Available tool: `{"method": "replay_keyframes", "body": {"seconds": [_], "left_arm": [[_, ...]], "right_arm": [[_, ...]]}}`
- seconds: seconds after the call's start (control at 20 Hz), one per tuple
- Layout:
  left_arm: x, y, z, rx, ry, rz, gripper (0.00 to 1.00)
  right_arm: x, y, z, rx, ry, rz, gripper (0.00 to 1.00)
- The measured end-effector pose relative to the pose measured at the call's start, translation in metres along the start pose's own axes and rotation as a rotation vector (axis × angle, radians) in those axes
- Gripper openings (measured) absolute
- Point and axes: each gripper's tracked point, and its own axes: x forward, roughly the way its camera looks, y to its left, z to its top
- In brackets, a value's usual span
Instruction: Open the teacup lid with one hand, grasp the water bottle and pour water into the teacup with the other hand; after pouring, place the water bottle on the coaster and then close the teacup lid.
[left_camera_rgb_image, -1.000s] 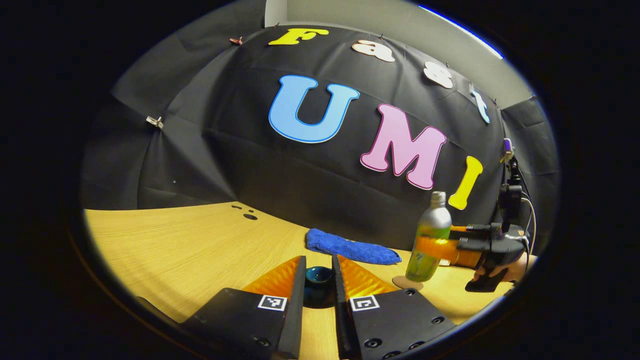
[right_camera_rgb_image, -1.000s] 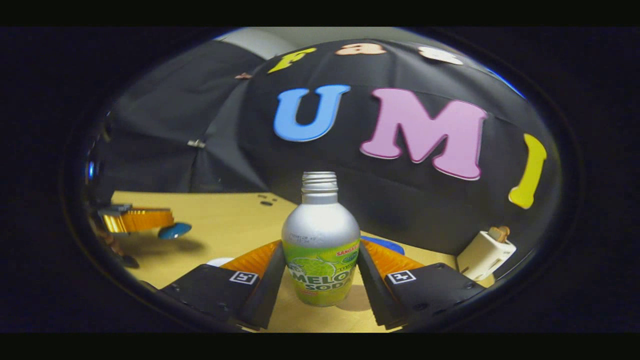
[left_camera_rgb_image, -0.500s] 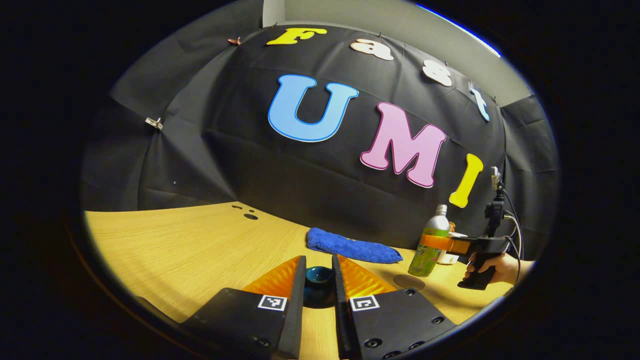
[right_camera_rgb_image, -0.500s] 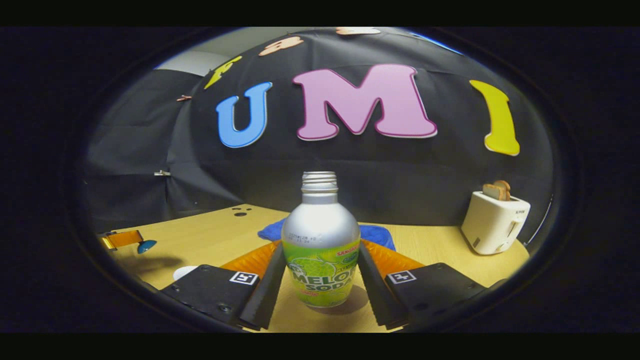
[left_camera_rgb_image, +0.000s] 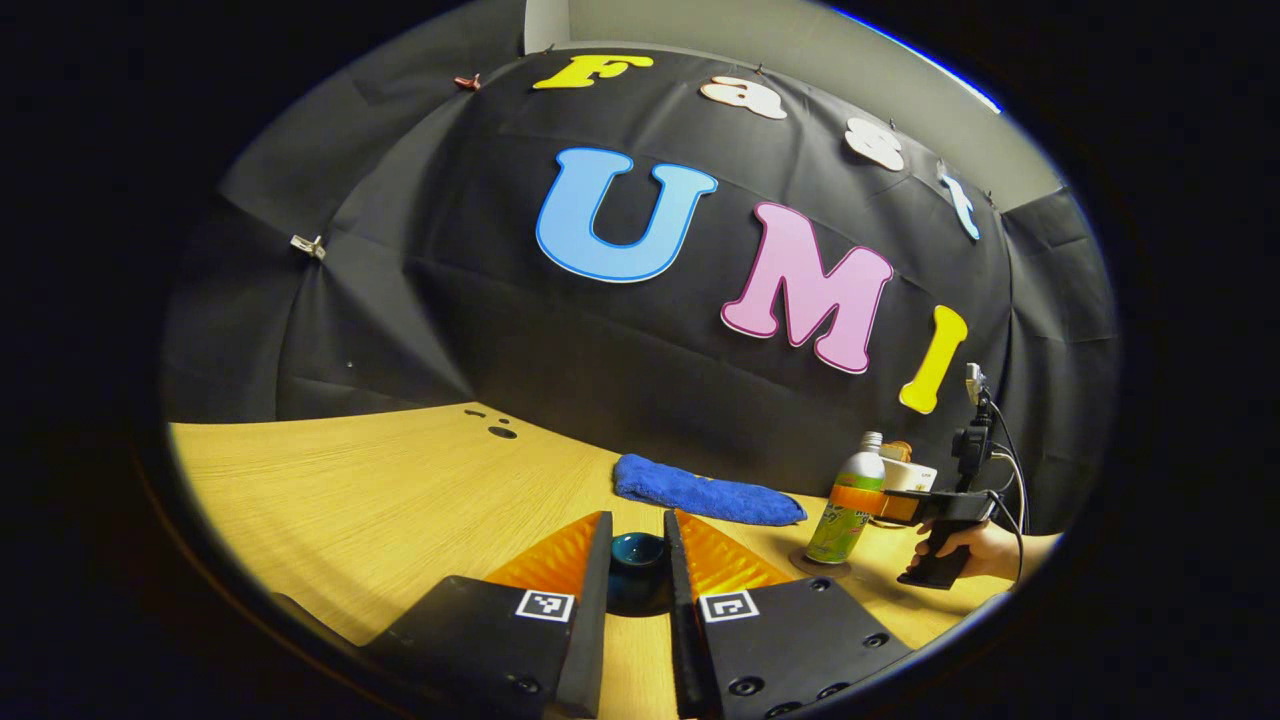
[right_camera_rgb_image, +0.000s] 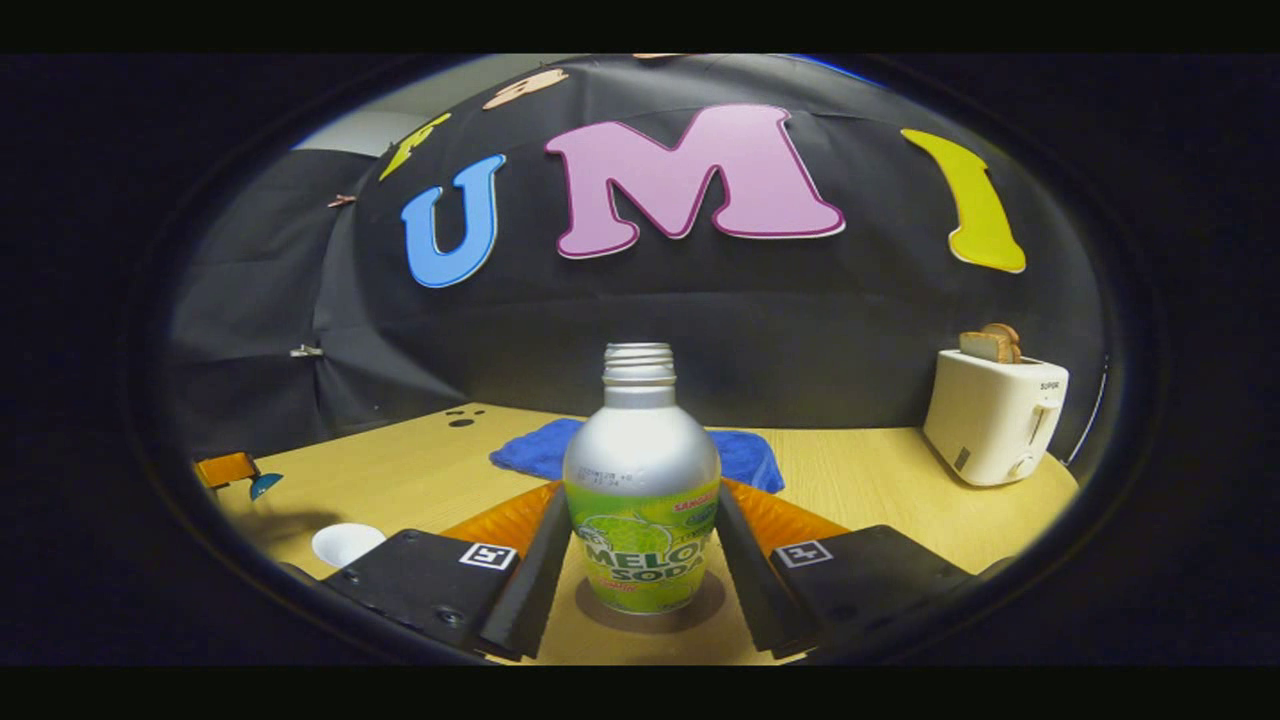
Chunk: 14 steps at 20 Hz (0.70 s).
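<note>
My left gripper is shut on a dark blue teacup lid, held above the wooden table. Far to the left in the right gripper view, that gripper and the lid show small. The white teacup stands uncovered on the table below them. My right gripper is shut on the silver and green water bottle, which is upright with no cap. Its base sits on the round brown coaster. From the left gripper view, the bottle stands on the coaster, with a hand holding the right gripper.
A folded blue towel lies near the back wall, behind the bottle. A white toaster with toast in it stands at the right of the table. Small dark holes mark the tabletop at the back.
The right gripper carried the bottle to the right, away from the left gripper, and lowered it upright onto the coaster. The left gripper kept still with the lid.
</note>
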Motion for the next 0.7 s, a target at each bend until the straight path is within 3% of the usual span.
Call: {"method": "replay_keyframes", "body": {"seconds": [0.65, 0.7], "left_arm": [[0.001, 0.000, -0.003, 0.021, 0.012, 0.011, 0.31], [0.001, 0.000, -0.004, 0.022, 0.013, 0.012, 0.31]], "right_arm": [[-0.012, -0.003, -0.013, 0.067, 0.030, 0.022, 0.83], [-0.015, -0.002, -0.013, 0.066, 0.029, 0.027, 0.90]]}}
